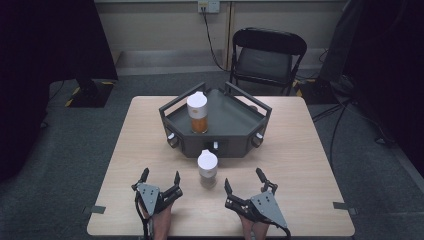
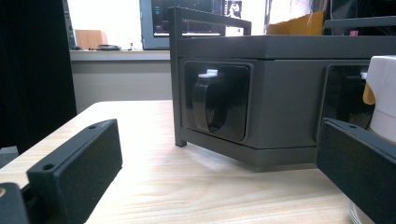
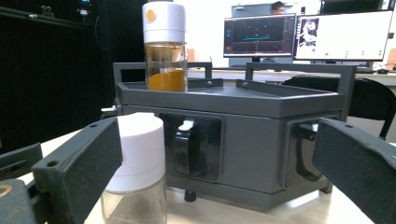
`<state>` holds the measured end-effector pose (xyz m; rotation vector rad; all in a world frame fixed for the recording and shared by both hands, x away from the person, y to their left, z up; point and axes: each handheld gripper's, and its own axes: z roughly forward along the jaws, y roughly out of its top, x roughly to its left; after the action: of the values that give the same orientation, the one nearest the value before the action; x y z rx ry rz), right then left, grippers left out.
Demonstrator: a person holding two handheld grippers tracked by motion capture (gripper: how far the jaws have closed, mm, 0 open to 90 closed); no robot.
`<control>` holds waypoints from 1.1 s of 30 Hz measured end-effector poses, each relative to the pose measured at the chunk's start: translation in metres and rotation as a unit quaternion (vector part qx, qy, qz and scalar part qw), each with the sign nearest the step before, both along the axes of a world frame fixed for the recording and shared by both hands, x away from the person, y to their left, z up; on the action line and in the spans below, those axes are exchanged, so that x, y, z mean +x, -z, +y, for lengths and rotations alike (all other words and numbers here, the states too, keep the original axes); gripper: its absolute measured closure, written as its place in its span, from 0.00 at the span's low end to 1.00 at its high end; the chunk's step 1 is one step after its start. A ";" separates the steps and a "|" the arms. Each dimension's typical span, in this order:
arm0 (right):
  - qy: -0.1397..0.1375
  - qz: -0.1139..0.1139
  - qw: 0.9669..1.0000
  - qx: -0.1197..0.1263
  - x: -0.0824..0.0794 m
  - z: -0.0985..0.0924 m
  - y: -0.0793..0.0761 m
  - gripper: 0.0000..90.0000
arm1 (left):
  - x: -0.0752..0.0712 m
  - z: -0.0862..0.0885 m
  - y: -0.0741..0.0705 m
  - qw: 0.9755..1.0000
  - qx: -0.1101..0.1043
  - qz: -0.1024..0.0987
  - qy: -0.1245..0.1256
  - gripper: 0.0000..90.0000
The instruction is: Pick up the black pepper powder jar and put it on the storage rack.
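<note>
From the high view we see the whole counter (image 1: 135, 150): a dark tray (image 1: 235, 122) at its far middle, an orange jar (image 1: 197, 112) standing upright on the tray's left part, and a white-capped jar (image 1: 207, 168) upright on the counter just in front of the tray's near wall. The left claw (image 1: 160, 178) and right claw (image 1: 245, 181) rest at the near edge, one on each side of that jar, neither touching it.

The right claw view adds what the high view cannot: the orange jar (image 3: 164, 46) holds orange powder low in clear glass, and its cap carries a small orange dot. The near jar (image 3: 135, 170) has greyish contents under its white cap. It stands at the left of this view, just beyond the left jaw. Monitors (image 3: 308, 35) glow far behind the tray (image 3: 243, 140).

The left claw view looks low along the counter (image 2: 187, 182) at the tray's wall (image 2: 280, 102), where a dark knob (image 2: 208, 105) sits in a recess. The near jar (image 2: 385, 100) shows at the right edge, behind the right jaw.

Both claws are spread wide, holding nothing.
</note>
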<state>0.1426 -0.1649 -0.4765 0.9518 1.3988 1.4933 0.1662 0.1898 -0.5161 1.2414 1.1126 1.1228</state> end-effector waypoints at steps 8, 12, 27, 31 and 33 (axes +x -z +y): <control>-0.014 0.011 1.000 -0.002 0.010 0.001 -0.005 0.01 | 0.000 0.000 0.000 1.000 0.000 0.000 0.000 0.00; -0.023 0.014 1.000 0.000 0.015 0.004 -0.008 0.01 | 0.000 0.000 0.000 1.000 0.000 0.000 -0.001 0.00; -0.046 0.011 0.999 0.005 0.033 0.021 -0.020 0.01 | 0.000 -0.001 0.000 1.000 0.000 0.000 -0.003 0.00; -0.051 0.015 0.999 0.002 0.038 0.025 -0.022 0.01 | 0.000 -0.001 0.000 1.000 0.000 0.000 -0.004 0.00; -0.048 0.019 0.999 0.000 0.040 0.027 -0.022 0.01 | 0.000 -0.001 0.000 1.000 0.000 0.000 -0.004 0.00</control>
<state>0.1830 -0.1379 -0.4547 0.9273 1.4911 1.5529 0.1660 0.1884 -0.5161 1.2378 1.1188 1.1297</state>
